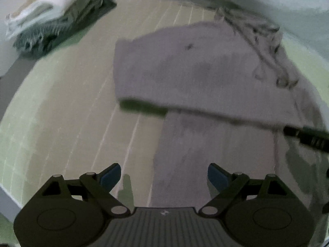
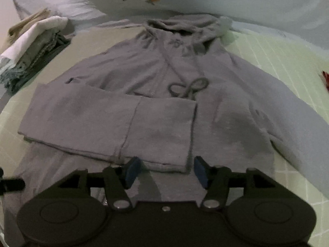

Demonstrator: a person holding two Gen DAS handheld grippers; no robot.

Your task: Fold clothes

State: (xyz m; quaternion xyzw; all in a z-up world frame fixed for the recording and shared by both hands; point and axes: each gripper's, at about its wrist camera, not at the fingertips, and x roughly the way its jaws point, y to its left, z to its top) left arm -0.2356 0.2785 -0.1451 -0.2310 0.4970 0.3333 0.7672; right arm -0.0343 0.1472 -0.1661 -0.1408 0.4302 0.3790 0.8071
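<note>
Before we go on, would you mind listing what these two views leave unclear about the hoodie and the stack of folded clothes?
- Hoodie hem: right wrist view, hidden behind the right gripper.
- Its right sleeve end: cut off by the frame edge.
- Chest under the folded left sleeve: covered.
- Stack of folded clothes: left wrist view, blurred; item count unclear.
- Left gripper: open over the fabric; contact unclear.

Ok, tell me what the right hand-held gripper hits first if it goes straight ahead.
Probably the folded sleeve lying across the hoodie: its cuff edge sits just beyond the open right hand-held gripper. Depth is unclear, so it may pass just above the cloth.
</note>
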